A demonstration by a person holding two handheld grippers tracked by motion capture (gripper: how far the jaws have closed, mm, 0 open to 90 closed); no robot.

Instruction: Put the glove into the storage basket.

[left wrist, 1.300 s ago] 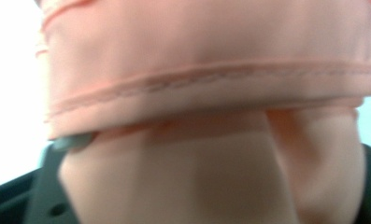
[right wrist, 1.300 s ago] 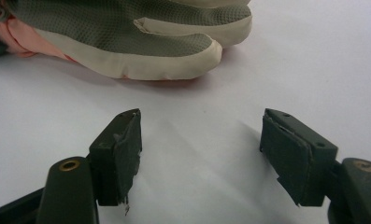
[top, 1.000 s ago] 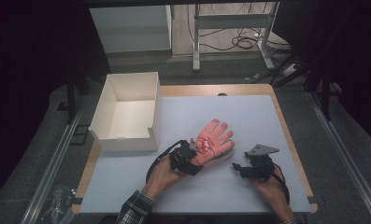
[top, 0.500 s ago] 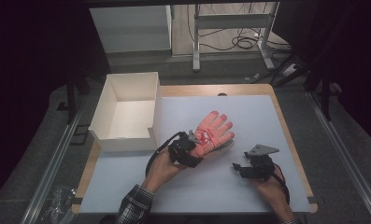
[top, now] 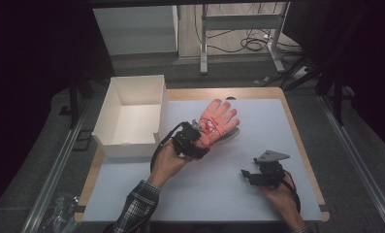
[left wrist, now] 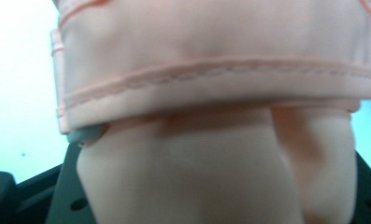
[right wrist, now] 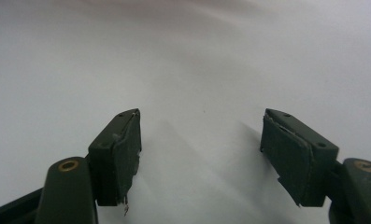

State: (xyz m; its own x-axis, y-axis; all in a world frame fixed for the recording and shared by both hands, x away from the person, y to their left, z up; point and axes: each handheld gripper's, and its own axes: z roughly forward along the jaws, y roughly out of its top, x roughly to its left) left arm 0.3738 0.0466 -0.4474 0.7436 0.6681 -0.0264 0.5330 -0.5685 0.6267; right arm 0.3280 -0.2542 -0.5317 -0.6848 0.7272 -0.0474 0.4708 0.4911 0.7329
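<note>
Clearly held at its near cuff end by the left gripper [top: 196, 141], jaws partly closed on the fabric: pink glove [top: 218, 121], raised off the counter [top: 277, 126] at that end, long axis running far and right toward its fingertips. Just left of the glove, beyond the left hand: open white box [top: 132, 116]. Well apart to the near right, resting low over bare counter: right gripper [top: 252, 175], jaws wide and empty.

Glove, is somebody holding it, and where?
Yes. The left gripper holds the pink glove by its cuff end, the fabric bunched between its fingers. The right gripper is open and holds nothing.
</note>
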